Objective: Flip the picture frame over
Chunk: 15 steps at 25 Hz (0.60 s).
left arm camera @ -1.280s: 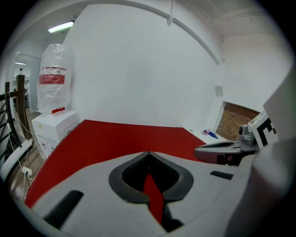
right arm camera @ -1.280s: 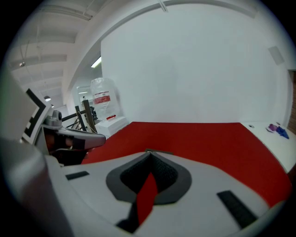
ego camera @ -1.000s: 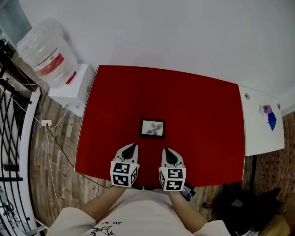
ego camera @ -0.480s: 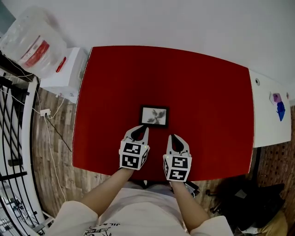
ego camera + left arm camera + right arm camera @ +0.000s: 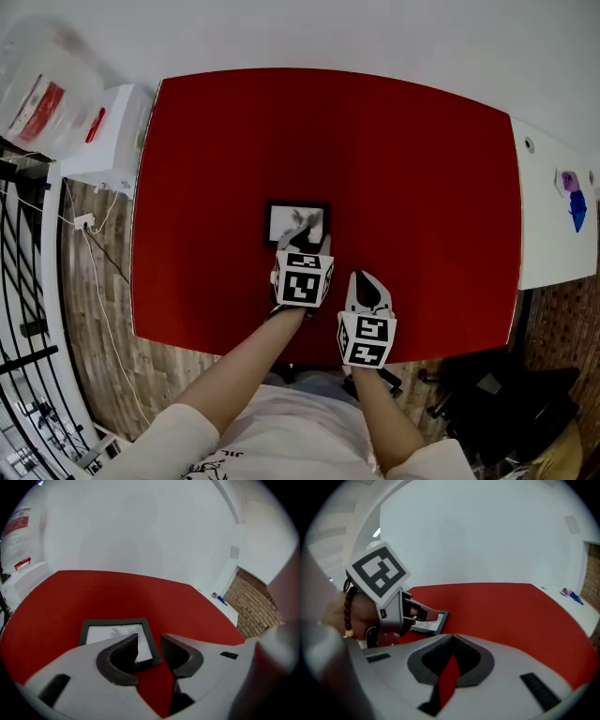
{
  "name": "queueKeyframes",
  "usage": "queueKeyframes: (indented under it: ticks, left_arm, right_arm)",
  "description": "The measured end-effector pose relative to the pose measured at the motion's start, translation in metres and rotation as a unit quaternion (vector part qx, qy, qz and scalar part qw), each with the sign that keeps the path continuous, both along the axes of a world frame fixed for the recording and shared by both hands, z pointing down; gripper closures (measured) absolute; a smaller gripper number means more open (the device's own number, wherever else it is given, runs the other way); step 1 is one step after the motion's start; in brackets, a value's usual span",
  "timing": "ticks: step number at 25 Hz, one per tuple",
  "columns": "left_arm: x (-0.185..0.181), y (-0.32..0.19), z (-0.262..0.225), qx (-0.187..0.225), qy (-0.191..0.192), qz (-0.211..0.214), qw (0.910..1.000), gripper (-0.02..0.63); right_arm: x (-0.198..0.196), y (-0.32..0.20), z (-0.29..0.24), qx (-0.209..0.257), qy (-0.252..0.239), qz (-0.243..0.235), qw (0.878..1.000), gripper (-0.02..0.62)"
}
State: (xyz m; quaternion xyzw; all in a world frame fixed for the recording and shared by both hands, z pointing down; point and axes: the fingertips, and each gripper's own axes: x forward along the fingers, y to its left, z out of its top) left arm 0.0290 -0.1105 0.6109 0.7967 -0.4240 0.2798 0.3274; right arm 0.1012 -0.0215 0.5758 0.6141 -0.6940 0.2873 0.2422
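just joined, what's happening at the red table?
A person works two handheld grippers over the table. The picture frame lies flat, picture up, not yet flipped. The left gripper is at its near right corner: jaws have just been opening, the corner shows between them, ungripped. The right gripper hangs beside it, jaws shut, empty.
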Motion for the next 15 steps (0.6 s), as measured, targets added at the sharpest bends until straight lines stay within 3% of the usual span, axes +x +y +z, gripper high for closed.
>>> queueKeyframes:
  ticks: [8,15]
  left_arm:
    - [0.022,-0.005,0.036,-0.028,-0.048,-0.032,0.998,0.445]
    - [0.017,-0.009,0.046,-0.01,-0.115,-0.051,0.992,0.458]
  right_arm:
    - [0.028,0.0,0.016,-0.007,-0.013,0.013,1.0,0.589]
    - [0.032,0.0,0.023,-0.01,-0.027,0.009,1.0,0.589]
